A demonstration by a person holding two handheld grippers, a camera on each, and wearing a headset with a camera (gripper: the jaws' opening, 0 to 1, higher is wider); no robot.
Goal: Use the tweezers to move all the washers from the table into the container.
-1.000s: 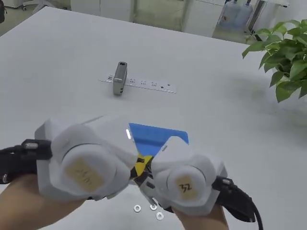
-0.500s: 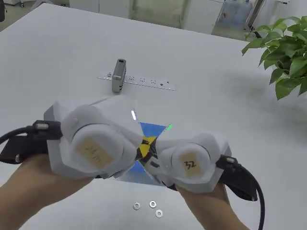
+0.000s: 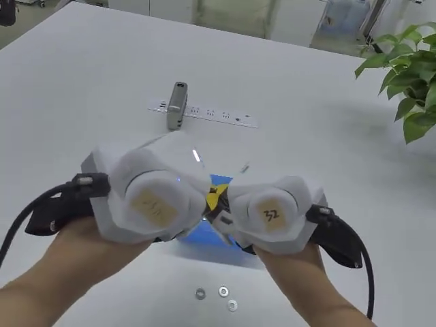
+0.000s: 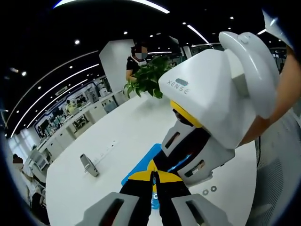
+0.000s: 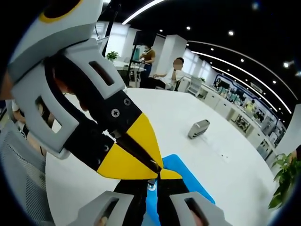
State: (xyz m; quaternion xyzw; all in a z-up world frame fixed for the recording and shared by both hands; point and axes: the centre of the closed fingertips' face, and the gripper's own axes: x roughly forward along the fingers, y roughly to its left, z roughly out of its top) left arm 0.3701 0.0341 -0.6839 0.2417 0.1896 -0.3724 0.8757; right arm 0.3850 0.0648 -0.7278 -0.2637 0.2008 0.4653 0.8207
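White table (image 3: 82, 82), washers (image 3: 223, 293) near left hand-held gripper (image 4: 153, 175), right hand-held gripper (image 5: 157, 173), both apparently closed.

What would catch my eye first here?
Two bulky white tools, the left gripper and the right gripper, meet nose to nose mid-picture, their yellow tips together above a blue container. Three tiny washers lie on the white table, just nearer the person.

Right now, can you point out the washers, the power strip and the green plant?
washers (image 3: 223, 291): head view, on the middle one of three.
power strip (image 3: 218, 116): head view, on its white top face.
plant (image 3: 417, 95): head view, on its leaves.
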